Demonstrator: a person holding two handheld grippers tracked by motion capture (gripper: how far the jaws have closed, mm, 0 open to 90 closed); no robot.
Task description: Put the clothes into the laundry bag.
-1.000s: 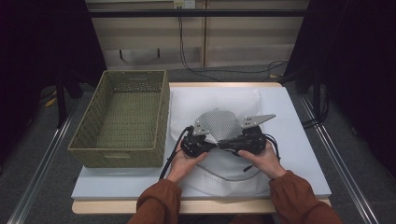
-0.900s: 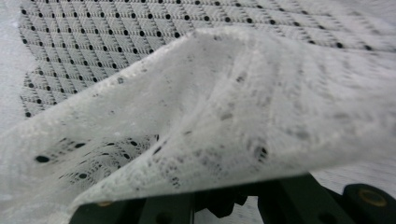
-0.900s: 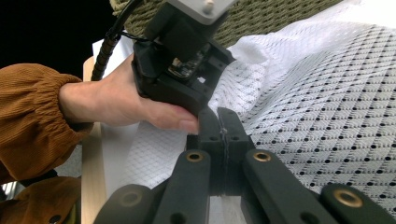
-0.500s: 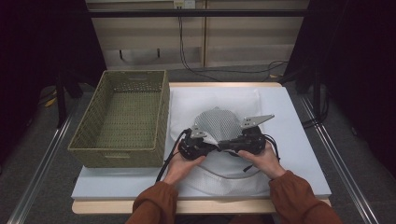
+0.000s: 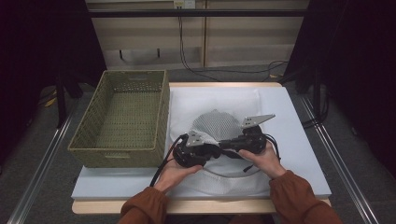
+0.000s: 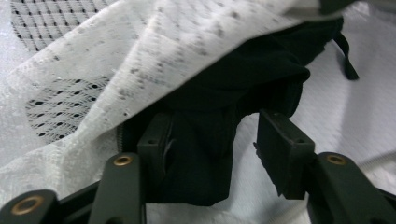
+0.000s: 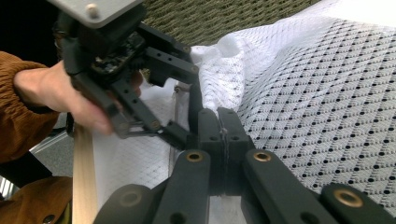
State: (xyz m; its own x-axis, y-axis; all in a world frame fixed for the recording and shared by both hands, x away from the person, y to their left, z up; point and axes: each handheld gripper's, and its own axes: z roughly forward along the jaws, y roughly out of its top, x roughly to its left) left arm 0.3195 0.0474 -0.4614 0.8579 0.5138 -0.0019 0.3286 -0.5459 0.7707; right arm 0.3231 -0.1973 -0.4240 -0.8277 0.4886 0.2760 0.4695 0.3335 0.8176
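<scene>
My right gripper (image 7: 219, 128) clamps the mesh bag (image 5: 219, 126), which runs away from it; my left gripper (image 6: 210, 144) has just been opening, with black cloth (image 6: 243, 79) between its jaws.

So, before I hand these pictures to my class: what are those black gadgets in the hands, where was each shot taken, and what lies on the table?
A person holds two hand-held tongs, one per hand. The high view looks down on the table; the other two come from cameras riding on each tool. A white mesh laundry bag lies on a white cloth, beside an olive woven basket. The right tongs are pinched shut on the bag's edge. The left tongs have just been opening; dark fabric sits between the jaws under the white mesh, with the right-hand jaw clear of it.
</scene>
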